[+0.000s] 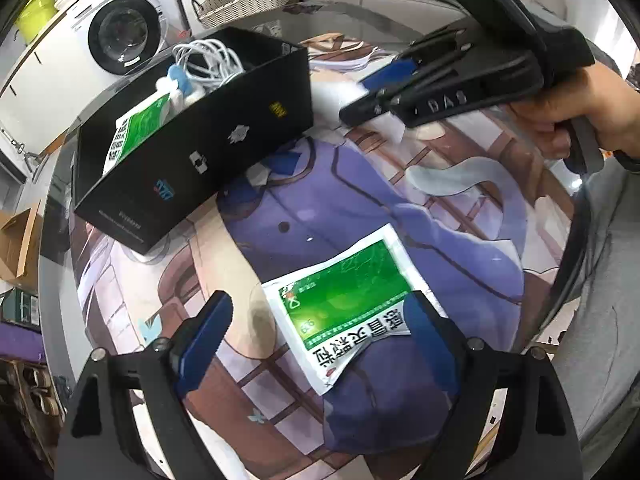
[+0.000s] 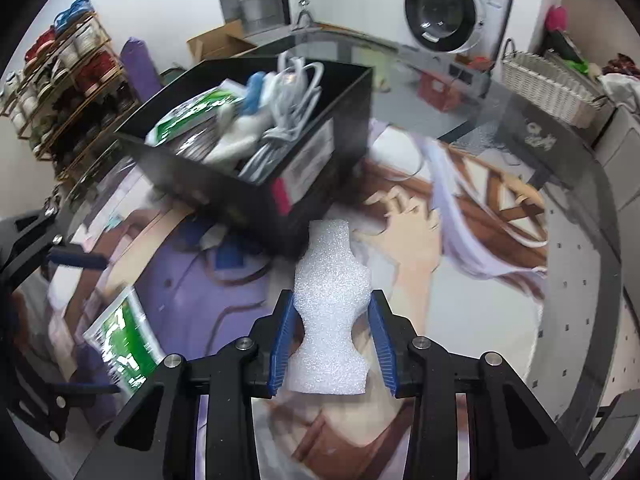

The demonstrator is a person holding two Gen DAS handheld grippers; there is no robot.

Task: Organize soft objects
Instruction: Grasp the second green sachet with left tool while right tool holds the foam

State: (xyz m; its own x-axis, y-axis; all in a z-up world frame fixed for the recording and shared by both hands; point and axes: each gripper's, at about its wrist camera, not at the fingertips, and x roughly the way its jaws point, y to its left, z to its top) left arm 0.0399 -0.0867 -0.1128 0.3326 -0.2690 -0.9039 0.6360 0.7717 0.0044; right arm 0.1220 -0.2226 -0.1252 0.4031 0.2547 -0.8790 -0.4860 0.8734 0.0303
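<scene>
A white foam piece [image 2: 332, 280] with a waisted outline lies on the printed mat in front of the black box [image 2: 320, 168]. My right gripper [image 2: 331, 298] points steeply down and is shut on it, both blue pads pressing its wide middle. In the left wrist view that same gripper [image 1: 370, 96] shows at the upper right in a person's hand [image 1: 592, 108], with the foam [image 1: 390, 128] under its tips. My left gripper [image 1: 320, 304] stands open over a green and white sachet [image 1: 344, 308] lying flat on the mat, its pads wide apart on either side and not touching it.
The black box [image 1: 192, 152] holds white cables [image 1: 208, 60], a blue and white item and another green sachet [image 1: 136, 136]. The round table's rim [image 2: 580, 320] curves at the right. A washing machine [image 2: 452, 4], a wicker basket [image 2: 544, 84] and a shoe rack [image 2: 68, 80] stand beyond.
</scene>
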